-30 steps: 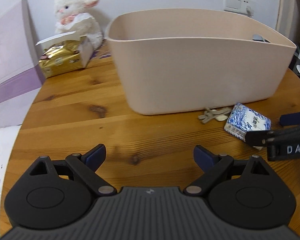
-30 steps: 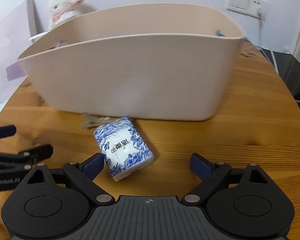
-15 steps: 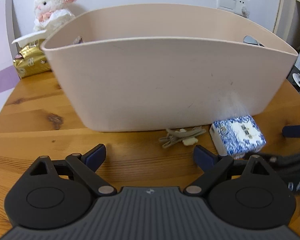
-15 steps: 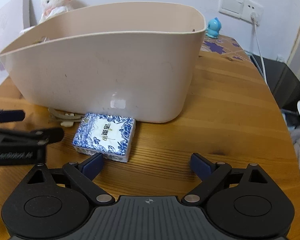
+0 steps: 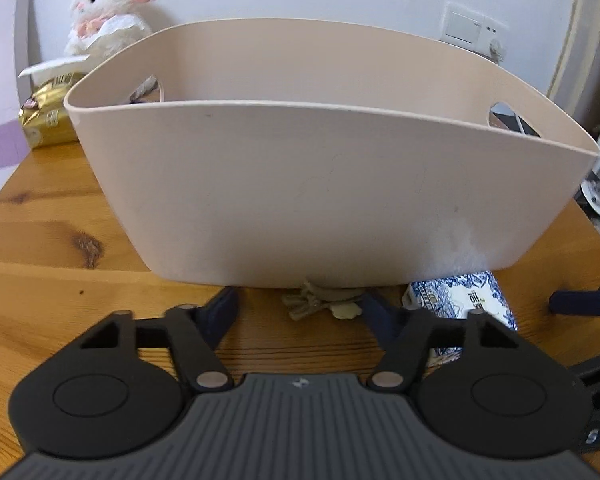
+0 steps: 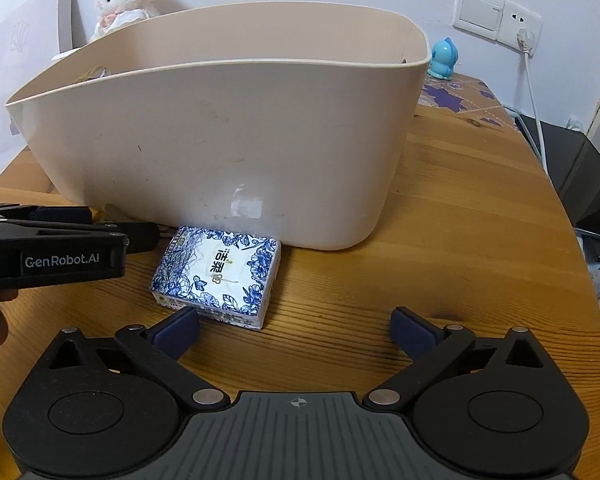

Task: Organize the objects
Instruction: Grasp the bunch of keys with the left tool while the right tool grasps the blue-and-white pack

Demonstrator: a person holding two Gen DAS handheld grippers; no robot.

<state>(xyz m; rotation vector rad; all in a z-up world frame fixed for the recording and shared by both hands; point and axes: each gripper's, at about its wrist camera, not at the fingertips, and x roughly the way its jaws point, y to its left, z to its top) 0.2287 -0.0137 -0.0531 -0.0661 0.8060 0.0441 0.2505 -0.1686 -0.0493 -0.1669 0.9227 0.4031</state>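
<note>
Your left hand-held gripper (image 6: pixel 100 226), lettered "GenRobot.AI", gapes around half-hidden beige ties (image 5: pixel 320 304); your right hand-held gripper (image 6: pixel 296 330) spreads wide before the blue-floral tissue pack (image 6: pixel 220 276), lower centre.

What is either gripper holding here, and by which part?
Nothing. The left gripper is open around the beige clip bundle without gripping it; the right gripper is open near the tissue pack.

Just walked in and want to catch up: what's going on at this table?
A person is tidying with two handheld grippers. The left gripper, jaws open, is closing around a small beige bundle at the foot of the beige tub. The right gripper, also open, faces the blue-and-white tissue pack. Neither holds anything.
</note>
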